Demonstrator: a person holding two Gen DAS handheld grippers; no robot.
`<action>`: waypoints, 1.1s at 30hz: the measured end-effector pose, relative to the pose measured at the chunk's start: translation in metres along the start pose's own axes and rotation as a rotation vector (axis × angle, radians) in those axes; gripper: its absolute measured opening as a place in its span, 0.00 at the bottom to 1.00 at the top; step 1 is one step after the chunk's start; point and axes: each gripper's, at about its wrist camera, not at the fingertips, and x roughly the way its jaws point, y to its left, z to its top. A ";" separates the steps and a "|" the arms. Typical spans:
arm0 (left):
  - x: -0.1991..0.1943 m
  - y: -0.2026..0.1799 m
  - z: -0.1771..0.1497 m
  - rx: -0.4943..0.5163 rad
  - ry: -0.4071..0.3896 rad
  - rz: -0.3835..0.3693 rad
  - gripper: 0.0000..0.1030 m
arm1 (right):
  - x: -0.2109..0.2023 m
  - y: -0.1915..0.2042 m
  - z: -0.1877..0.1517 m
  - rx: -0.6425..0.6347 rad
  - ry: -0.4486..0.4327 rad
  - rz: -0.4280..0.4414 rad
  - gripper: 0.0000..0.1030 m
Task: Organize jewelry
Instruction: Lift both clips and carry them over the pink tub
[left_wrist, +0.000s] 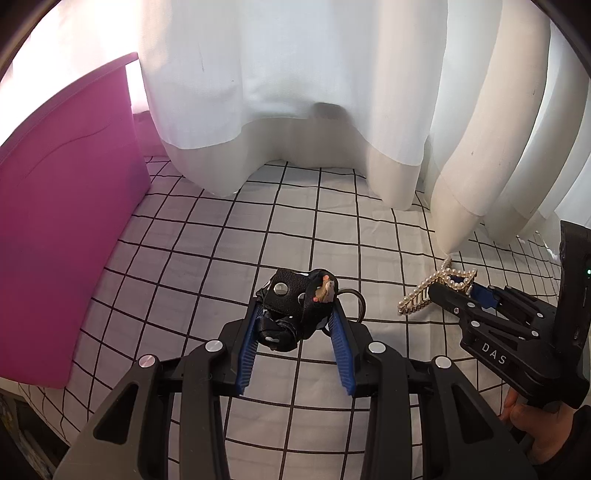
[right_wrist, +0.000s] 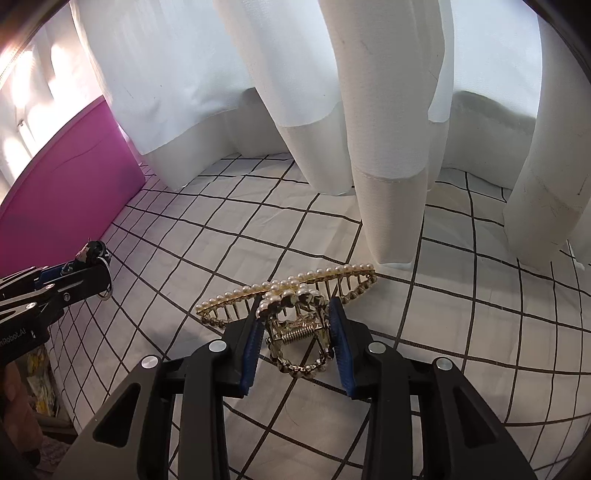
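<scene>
We cannot make out what the black leather piece (left_wrist: 295, 299) clamped in our left hand-held gripper (left_wrist: 297, 314) is. Our right hand-held gripper (right_wrist: 295, 317) pinches the pearl hair claw (right_wrist: 291, 295) on the grid-checked cloth (right_wrist: 461, 295), before white curtains (right_wrist: 388, 147) and a magenta box (left_wrist: 62, 240).
</scene>
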 end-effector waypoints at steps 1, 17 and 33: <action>-0.003 0.000 0.001 -0.003 -0.005 0.000 0.35 | -0.004 0.000 0.001 0.002 -0.005 0.005 0.29; -0.109 0.010 0.012 -0.107 -0.151 0.053 0.35 | -0.090 0.048 0.040 -0.150 -0.118 0.157 0.30; -0.219 0.145 0.037 -0.301 -0.314 0.260 0.35 | -0.120 0.222 0.138 -0.389 -0.236 0.422 0.29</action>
